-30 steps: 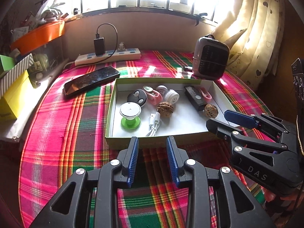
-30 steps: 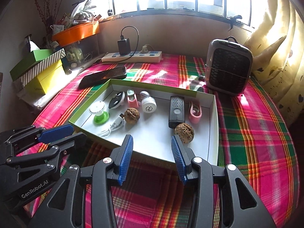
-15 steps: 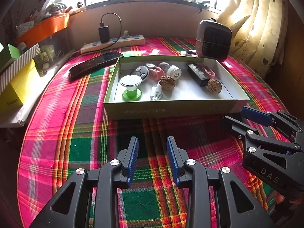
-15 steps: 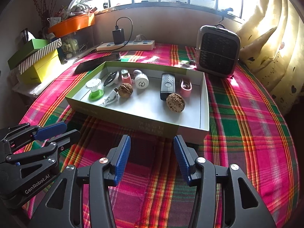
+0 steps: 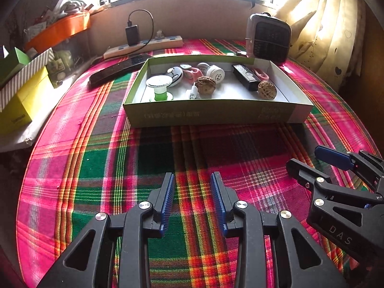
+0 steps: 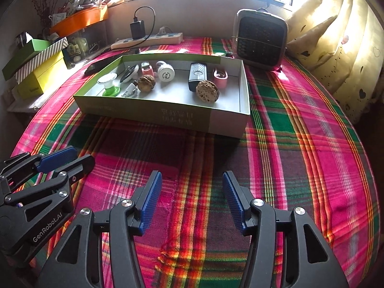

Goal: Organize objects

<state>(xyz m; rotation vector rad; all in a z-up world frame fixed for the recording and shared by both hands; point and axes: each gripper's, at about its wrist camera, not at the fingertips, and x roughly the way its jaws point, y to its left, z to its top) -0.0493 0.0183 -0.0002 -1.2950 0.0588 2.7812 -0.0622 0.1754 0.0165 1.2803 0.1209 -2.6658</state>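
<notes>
Jaws: left gripper [image 5: 192, 180] parted and empty; right gripper [image 6: 192, 177] opening, nothing between its pads.
Both hover over bare plaid cloth [image 5: 100, 165], on the near side of the shallow box [image 5: 216, 114]. Inside the box, left to right: green-based spool [image 5: 159, 86], white cable [image 5: 193, 92], walnut [image 5: 205, 84], white round plug [image 5: 216, 72], black remote [image 5: 246, 76], second walnut [image 5: 267, 90]. Heater [image 5: 268, 37] far right, phone [image 5: 117, 69] far left.

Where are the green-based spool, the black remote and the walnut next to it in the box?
green-based spool [image 5: 159, 87], left wrist view, on its white top disc.
black remote [image 6: 197, 75], right wrist view, mid-body.
walnut [image 6: 207, 91], right wrist view, centre of the shell, touching the remote's near end.
</notes>
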